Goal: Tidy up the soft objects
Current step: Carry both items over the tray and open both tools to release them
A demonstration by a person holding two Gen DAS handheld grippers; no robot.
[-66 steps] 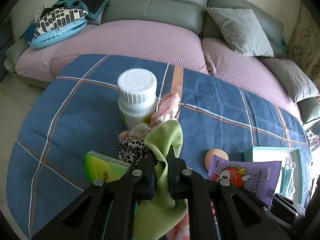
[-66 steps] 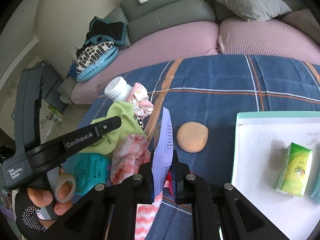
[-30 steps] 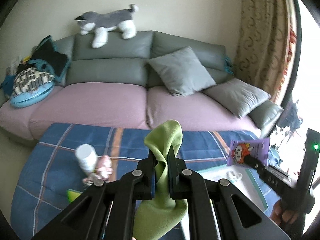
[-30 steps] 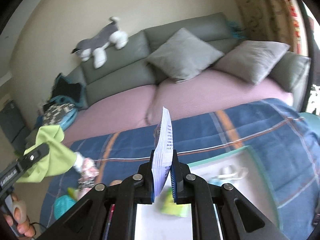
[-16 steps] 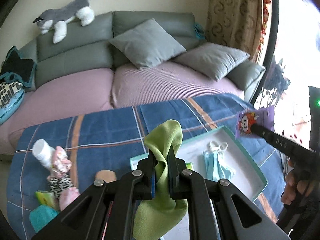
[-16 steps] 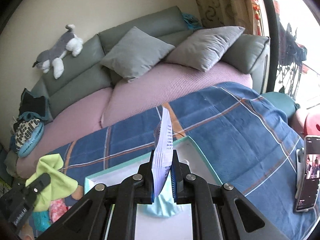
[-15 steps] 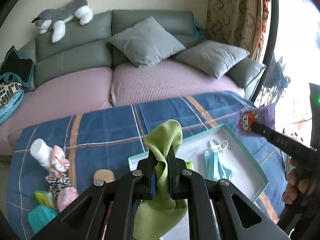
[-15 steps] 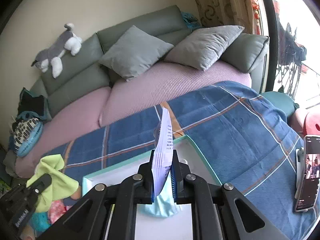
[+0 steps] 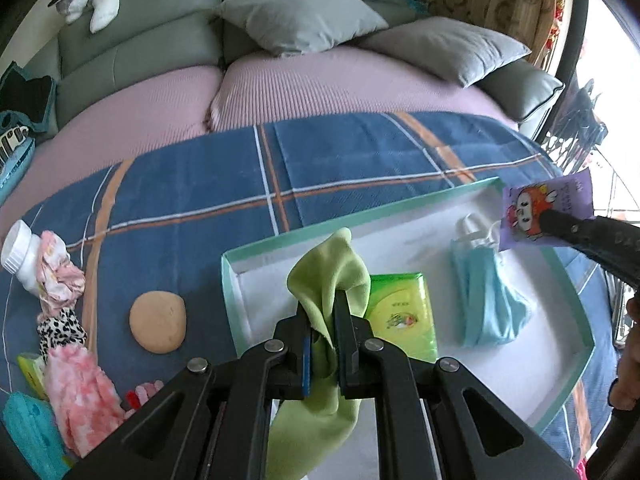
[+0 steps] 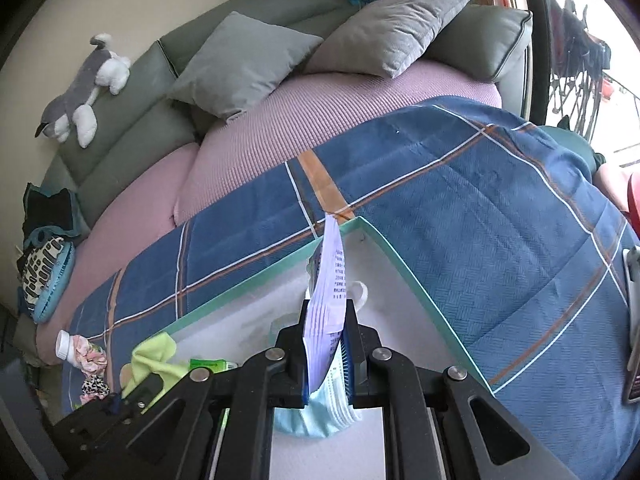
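A: What has the left gripper (image 9: pixel 323 330) got?

B: Its jaws are pinched tight on a green cloth (image 9: pixel 328 280). A fold bunches up above the fingertips and a longer tail hangs below them. It hovers over the near-left part of the white tray (image 9: pixel 568 280), with the green tissue pack (image 9: pixel 402 314) lying in the tray just right of the tips.

A: And the right gripper (image 10: pixel 326 350)?

B: Clamped on a purple wipes packet (image 10: pixel 328 292), held edge-up by its lower end, over the tray's far corner. A blue face mask (image 10: pixel 316 420) lies in the tray directly under those jaws.

A: How will the cloth behave?

B: Light and limp, I'd judge. It has no stiffness, so it will drape and crumple wherever it lands, and the tail should touch down first. A pinch through a gathered fold, as now, suits it; nothing about it looks fragile.

A: The packet?

B: Thin, glossy film, probably a bit slippery and floppy. Holding it near an end lets it sway, so a grip nearer the middle would steady it.

A: What's left outside the tray?

B: Off to the left gripper's left, on the blue plaid blanket (image 9: pixel 180 184): a tan pad (image 9: pixel 158 322), a pink fluffy cloth (image 9: pixel 80 396), a leopard scrunchie (image 9: pixel 60 328).
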